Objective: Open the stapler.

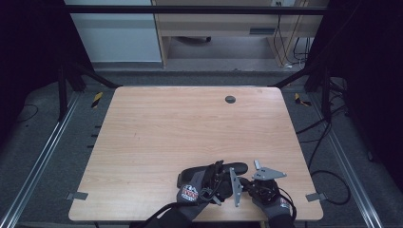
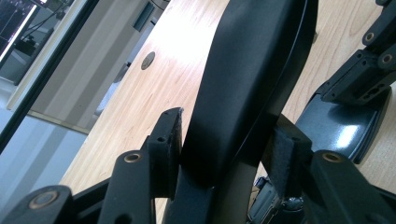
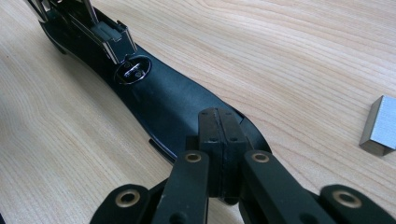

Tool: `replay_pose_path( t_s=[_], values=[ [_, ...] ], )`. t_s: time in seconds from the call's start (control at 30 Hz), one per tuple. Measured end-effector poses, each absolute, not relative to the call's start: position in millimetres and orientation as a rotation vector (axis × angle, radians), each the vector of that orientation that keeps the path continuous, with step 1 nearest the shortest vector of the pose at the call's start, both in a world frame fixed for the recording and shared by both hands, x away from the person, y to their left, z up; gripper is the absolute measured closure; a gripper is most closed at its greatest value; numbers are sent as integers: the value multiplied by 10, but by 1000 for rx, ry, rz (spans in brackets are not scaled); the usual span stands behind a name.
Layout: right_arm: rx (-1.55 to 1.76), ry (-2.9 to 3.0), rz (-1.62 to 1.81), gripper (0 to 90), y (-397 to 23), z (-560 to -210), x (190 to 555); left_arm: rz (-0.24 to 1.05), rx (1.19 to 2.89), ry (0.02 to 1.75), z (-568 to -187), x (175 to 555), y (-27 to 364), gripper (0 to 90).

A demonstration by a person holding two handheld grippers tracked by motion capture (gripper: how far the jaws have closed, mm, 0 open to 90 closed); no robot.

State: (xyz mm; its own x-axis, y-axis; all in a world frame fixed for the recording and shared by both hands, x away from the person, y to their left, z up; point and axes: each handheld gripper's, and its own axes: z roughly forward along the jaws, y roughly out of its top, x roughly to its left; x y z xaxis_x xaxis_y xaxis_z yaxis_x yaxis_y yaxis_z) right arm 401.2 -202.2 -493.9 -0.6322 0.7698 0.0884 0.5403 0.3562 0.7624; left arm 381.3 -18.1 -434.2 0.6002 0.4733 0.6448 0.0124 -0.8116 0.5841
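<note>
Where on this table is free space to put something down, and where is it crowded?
Free: the table from the grommet hole down to mid-table, plus the whole left side. Crowded: the near edge, with the stapler, both tongs and the staple block.

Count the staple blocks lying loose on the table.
1: a staple block lies on the table, right of the stapler base in the right gripper view. Others may be hidden.

Right gripper [image 3: 220, 140] jaws pressed together, tips resting down on the front end of the black stapler base [image 3: 159, 100], its shiny anvil plate [image 3: 133, 71] and open metal magazine [image 3: 100, 28] beyond, and a grey block of staples [image 3: 379, 126] lying apart on the wooden table [image 3: 289, 56].
</note>
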Motion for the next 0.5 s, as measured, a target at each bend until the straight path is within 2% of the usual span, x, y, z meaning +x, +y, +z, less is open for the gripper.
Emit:
replay_pose_path(
  t_s=[0.5],
  values=[
    [1165, 2331, 1150, 900, -2025, -4943, 4014, 1113, 2259, 421, -4222, 3812, -70, 527]
  ],
)
